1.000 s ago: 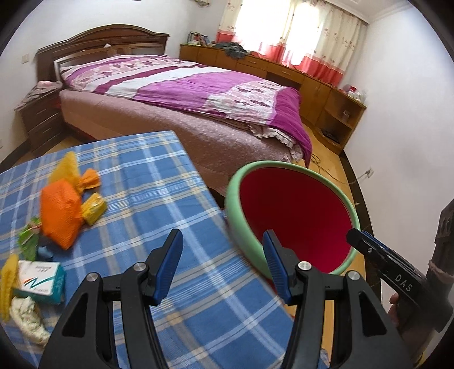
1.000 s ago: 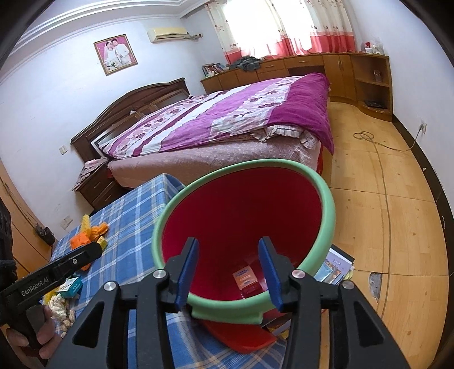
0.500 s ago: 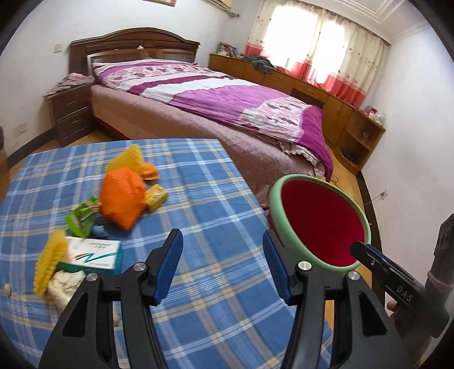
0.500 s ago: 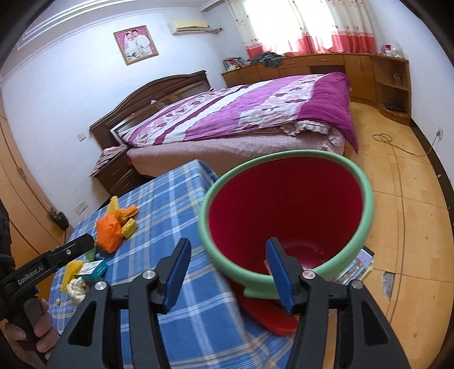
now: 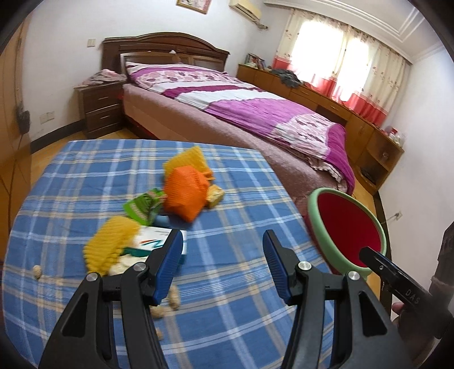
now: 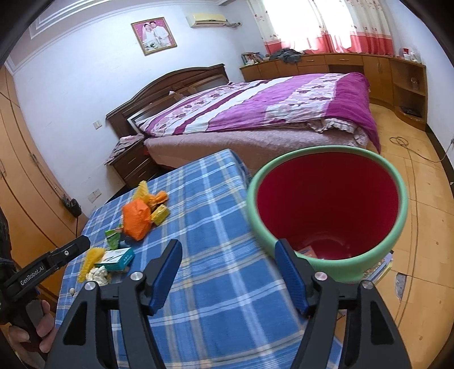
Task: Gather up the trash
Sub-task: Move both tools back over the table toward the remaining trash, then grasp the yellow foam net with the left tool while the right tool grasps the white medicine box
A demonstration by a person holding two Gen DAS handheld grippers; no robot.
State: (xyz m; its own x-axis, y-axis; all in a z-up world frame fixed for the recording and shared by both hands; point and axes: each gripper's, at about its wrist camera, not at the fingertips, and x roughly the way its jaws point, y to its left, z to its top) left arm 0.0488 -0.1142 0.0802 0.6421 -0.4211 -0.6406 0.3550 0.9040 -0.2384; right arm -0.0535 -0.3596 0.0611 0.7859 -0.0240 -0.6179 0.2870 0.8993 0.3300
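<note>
Reads "GenRobot.AI" in white on black left tongs body (image 6: 42,266); reads "DAS" in pale letters on black right tongs body (image 5: 411,292). Print on white-and-teal cardboard box (image 6: 117,257) illegible.

A bed (image 5: 227,113) with a purple and white floral cover is seen beyond a table spread with a blue plaid cloth (image 5: 232,215). A dark wooden nightstand (image 5: 100,109) is set beside the headboard. A framed portrait (image 6: 153,35) and an air conditioner (image 6: 206,20) are mounted on the wall. Low wooden cabinets (image 6: 354,65) are ranged beneath red and white curtains (image 5: 340,68). A cable (image 6: 408,150) is left on the wooden floor.
</note>
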